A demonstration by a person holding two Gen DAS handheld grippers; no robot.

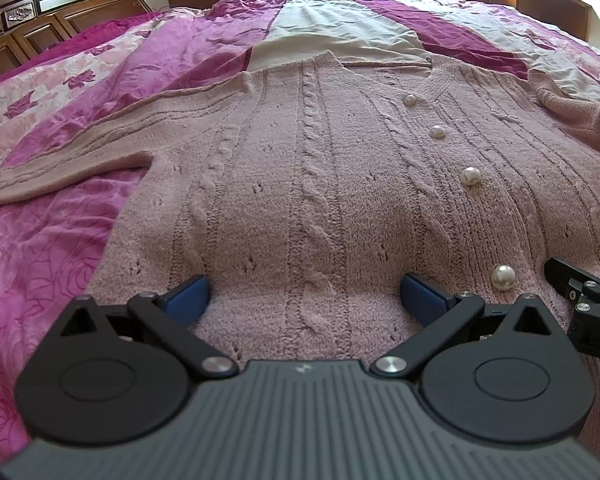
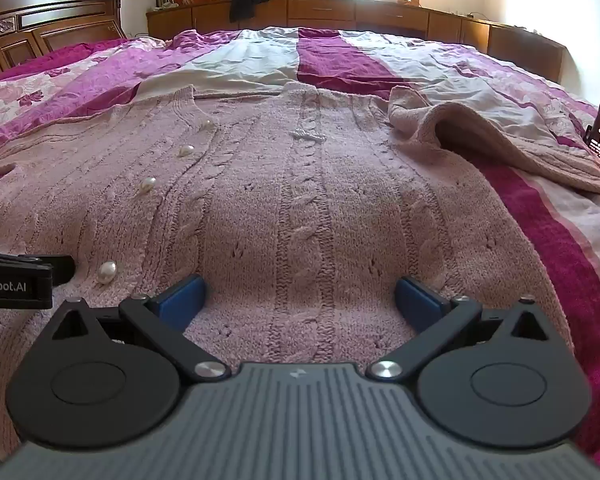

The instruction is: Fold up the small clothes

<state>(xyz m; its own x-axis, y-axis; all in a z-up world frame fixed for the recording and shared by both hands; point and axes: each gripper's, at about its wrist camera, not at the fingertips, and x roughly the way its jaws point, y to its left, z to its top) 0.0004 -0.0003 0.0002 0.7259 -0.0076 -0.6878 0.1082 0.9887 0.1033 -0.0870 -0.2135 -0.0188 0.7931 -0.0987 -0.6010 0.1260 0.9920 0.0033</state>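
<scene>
Lying face up on the bed (image 2: 380, 60), the pink knitted cardigan (image 1: 300, 184) is spread nearly flat, its hem toward the two tools and its neckline at the far end, so its long axis runs straight away from both of them. The left hand-held gripper (image 1: 305, 298) sits low over the hem on the cardigan's left half, blue pads spread wide with nothing between them; whether they press into the knit I cannot tell. The right hand-held gripper (image 2: 299, 296) is just beside it over the right half, equally wide and empty. The row of pearl buttons (image 1: 471, 176) runs up the front between the two, slightly nearer the right tool's side in the left view.

What the fold seems to turn on is the sleeves. The left sleeve (image 1: 60, 160) stretches out sideways and flat across the floral bedspread (image 1: 40, 240), well off to the left of the left tool and clearly its job to reach. The right sleeve (image 2: 480, 140) is bunched and partly doubled over near the far right shoulder, with its cuff end trailing toward the bed's right edge; the right tool is the nearer one. Either sleeve lies across the garment's length, so bringing it in would mean travelling forward and outward first, then sweeping back toward the button line. The bunched sleeve looks likelier to snag or drag the body askew.
</scene>
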